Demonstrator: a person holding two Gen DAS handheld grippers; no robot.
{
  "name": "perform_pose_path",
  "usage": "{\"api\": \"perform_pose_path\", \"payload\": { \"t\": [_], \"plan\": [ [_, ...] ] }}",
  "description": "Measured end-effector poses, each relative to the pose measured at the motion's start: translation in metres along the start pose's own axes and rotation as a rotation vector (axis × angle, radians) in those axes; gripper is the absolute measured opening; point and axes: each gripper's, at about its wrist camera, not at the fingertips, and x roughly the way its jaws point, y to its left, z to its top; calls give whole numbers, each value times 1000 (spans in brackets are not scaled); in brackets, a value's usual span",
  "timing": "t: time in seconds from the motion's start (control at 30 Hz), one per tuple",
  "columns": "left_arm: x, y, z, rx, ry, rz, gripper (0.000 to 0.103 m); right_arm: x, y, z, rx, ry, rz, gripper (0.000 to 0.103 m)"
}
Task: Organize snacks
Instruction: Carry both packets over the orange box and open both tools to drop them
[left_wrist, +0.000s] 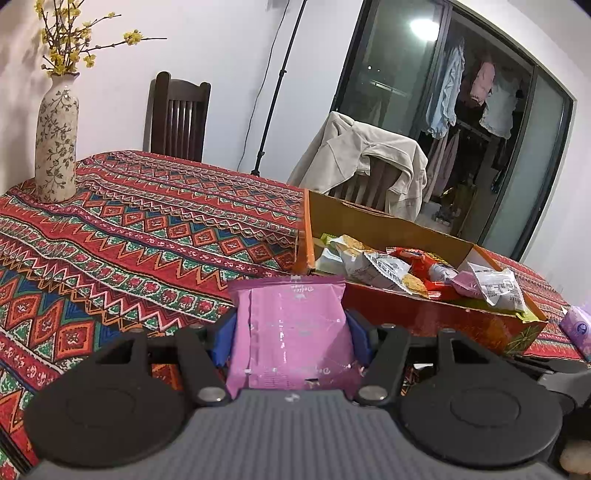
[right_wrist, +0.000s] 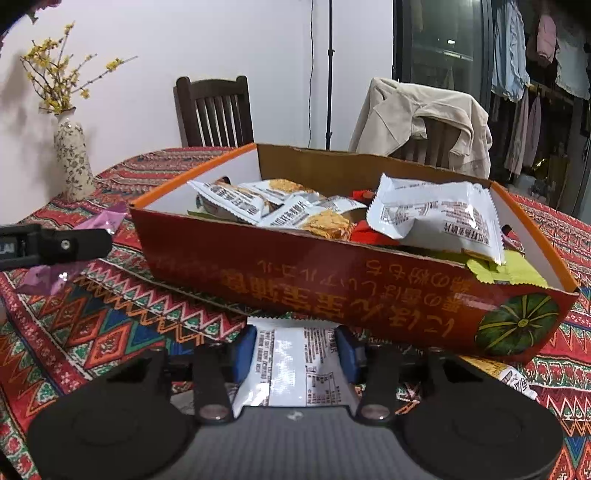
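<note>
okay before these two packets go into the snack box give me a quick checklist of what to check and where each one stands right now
1. Left gripper has its load: ok, the fingers press both sides of the pink packet.
2. Right gripper has its load: ok, the white packet sits pinched between its fingers.
3. Box open on top: ok, no lid in the way.
4. Room inside the box: not ok, packets are heaped above the rim on the right; the left end looks lower.
5. Right gripper clear of the near box wall: not ok, it sits low, right against the wall, so lift first.
6. Loose packets still on the tablecloth: cannot tell fully.
</note>
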Motion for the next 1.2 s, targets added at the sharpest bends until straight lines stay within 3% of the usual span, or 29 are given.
{"api": "perform_pose_path", "payload": {
  "t": [0.57, 0.93, 1.2],
  "plan": [
    [-7, -9, 4, 17, -26, 0, 62, -66, -7, -6, 30, -151, -7, 43],
    [-16, -49, 39, 92, -69, -7, 62, -85, -26, 37, 11, -254, -39, 43],
    [4, -83, 73, 119, -99, -1, 62, -76, -45, 78, 28, -305, -64, 43]
  ]
}}
